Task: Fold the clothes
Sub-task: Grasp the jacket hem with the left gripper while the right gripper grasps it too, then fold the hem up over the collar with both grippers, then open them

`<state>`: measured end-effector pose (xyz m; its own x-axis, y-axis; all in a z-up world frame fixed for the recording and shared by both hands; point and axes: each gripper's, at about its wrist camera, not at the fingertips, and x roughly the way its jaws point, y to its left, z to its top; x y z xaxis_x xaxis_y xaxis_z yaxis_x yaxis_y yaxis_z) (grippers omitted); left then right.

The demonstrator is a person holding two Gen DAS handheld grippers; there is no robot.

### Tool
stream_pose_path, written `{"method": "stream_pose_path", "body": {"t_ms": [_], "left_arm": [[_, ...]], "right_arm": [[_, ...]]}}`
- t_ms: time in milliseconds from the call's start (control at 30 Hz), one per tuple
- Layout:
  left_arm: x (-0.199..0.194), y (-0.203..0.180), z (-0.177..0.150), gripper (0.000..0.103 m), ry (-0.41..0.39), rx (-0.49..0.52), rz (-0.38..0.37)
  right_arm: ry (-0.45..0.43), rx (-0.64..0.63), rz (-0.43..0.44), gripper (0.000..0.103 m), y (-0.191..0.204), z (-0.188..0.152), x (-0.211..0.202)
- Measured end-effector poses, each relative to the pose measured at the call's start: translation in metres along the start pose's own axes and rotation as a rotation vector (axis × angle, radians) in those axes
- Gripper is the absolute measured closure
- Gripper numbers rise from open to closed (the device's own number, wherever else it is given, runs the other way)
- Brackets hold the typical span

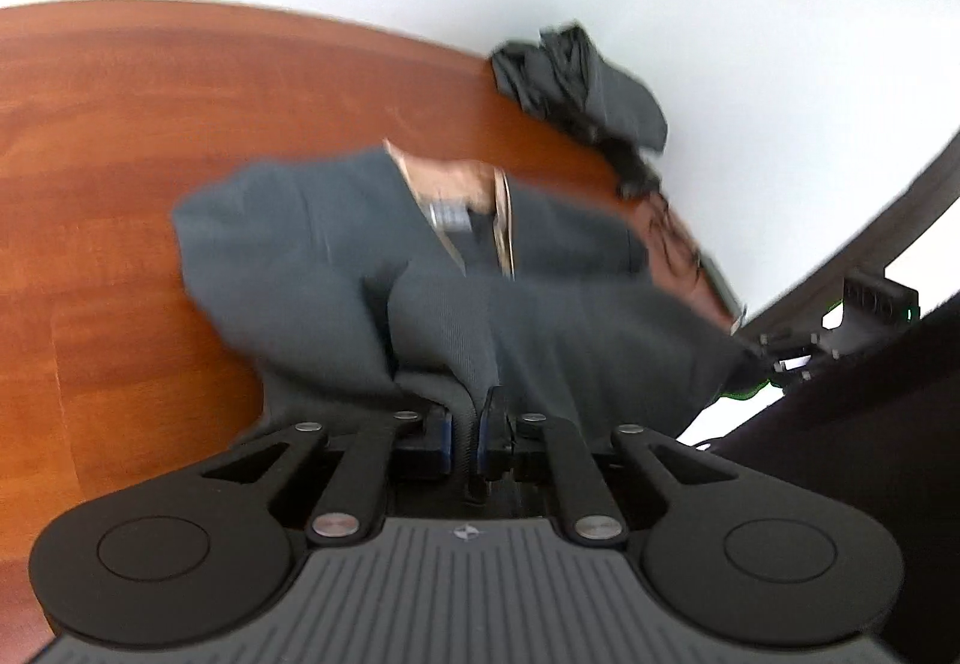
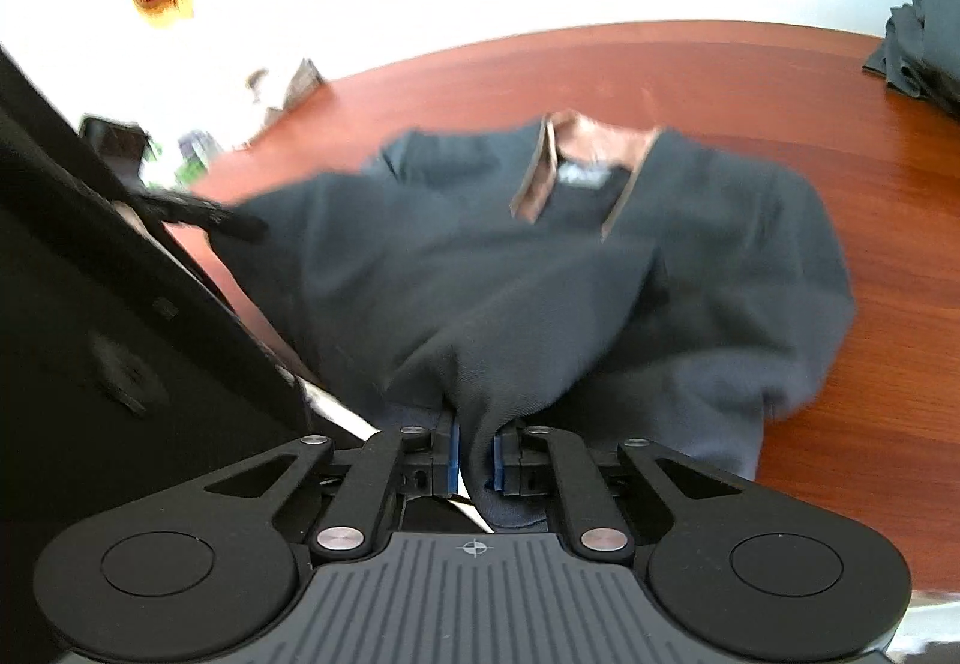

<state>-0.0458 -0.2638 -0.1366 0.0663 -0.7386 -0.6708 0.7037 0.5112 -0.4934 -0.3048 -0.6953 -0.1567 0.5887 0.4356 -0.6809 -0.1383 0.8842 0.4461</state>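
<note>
Pinching the near hem of the dark grey shirt (image 2: 540, 268) with both tongs, you're at the start of a fold. Left tongs (image 1: 465, 439) and right tongs (image 2: 474, 451) are each pressed together on a bunch of fabric, and the rest of the shirt lies on the wooden worktop (image 1: 120, 135), collar (image 2: 576, 135) at the far end. Next you'd probably carry the hem evenly toward the collar. Everything's motion-blurred, and another dark garment (image 1: 576, 75) at the worktop's far edge is hard to make out.
</note>
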Motion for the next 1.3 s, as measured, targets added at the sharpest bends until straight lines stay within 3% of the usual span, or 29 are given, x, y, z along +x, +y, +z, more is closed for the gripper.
{"method": "stream_pose_path", "body": {"t_ms": [233, 500, 767, 1133, 1233, 1300], "left_arm": [[0.007, 0.021, 0.051, 0.094, -0.144, -0.153, 0.012], [0.055, 0.026, 0.116, 0.096, -0.258, -0.217, 0.125], [0.114, 0.060, 0.150, 0.096, -0.228, -0.233, 0.256], [0.165, 0.096, 0.136, 0.095, -0.139, -0.228, 0.392], [0.166, 0.101, 0.132, 0.094, -0.132, -0.262, 0.381], [0.158, 0.101, 0.132, 0.091, -0.155, -0.289, 0.360]], "right_arm": [[-0.136, 0.127, -0.020, 0.091, -0.038, 0.044, -0.009], [-0.207, 0.275, -0.099, 0.091, -0.096, 0.101, 0.012], [-0.154, 0.319, -0.211, 0.091, -0.159, 0.146, 0.068], [-0.082, 0.242, -0.269, 0.085, -0.192, 0.156, 0.114], [-0.092, 0.255, -0.276, 0.077, -0.189, 0.158, 0.108], [-0.114, 0.272, -0.286, 0.064, -0.185, 0.160, 0.099]]}}
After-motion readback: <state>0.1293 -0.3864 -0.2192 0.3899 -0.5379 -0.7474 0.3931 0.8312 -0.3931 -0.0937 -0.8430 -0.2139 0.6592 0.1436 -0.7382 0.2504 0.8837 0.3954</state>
